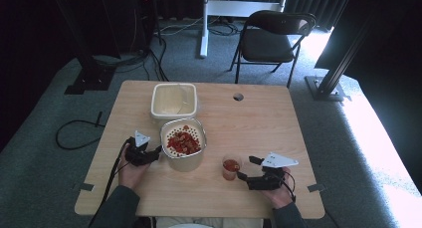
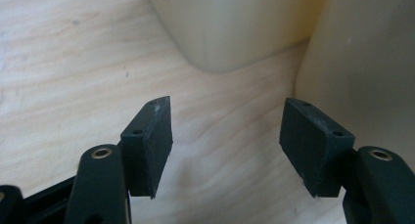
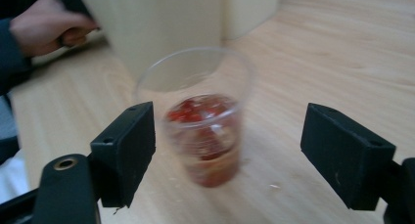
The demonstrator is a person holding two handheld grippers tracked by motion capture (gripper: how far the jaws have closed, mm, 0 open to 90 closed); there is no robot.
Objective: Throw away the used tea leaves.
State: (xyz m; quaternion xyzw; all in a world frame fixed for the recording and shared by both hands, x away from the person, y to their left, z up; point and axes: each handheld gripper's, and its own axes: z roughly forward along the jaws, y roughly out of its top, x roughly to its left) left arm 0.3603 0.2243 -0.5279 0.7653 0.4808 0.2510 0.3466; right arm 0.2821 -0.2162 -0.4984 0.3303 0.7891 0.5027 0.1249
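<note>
1. The right tongs lie low over the table, jaws spread wide and pinching nothing. Seen along them, the clear plastic cup stands just ahead, a little to the left-hand jaw's side; its wall crosses that jaw's inner edge, and whether the two touch I cannot tell.
2. The cup holds something red and wet — pieces or pulp, too blurred to tell. From above the cup sits just off the tips of the right tongs.
3. The left tongs point at the side of the metal strainer, which sits in a pale tub and carries a heap of red bits. From above, the jaw tips blur into the tub's wall, so contact there is hard to judge.
4. Along the left tongs, the jaws stand partly apart with bare wood between them. The right-hand jaw lies close against a cream wall — touching or just beside, I cannot say.
5. A second cream container stands beyond the left tongs, cut off by the top edge. From above it is the empty white tub behind the strainer.
6. The hand on the left tongs appears past the cup, cut off at the frame's side.
</note>
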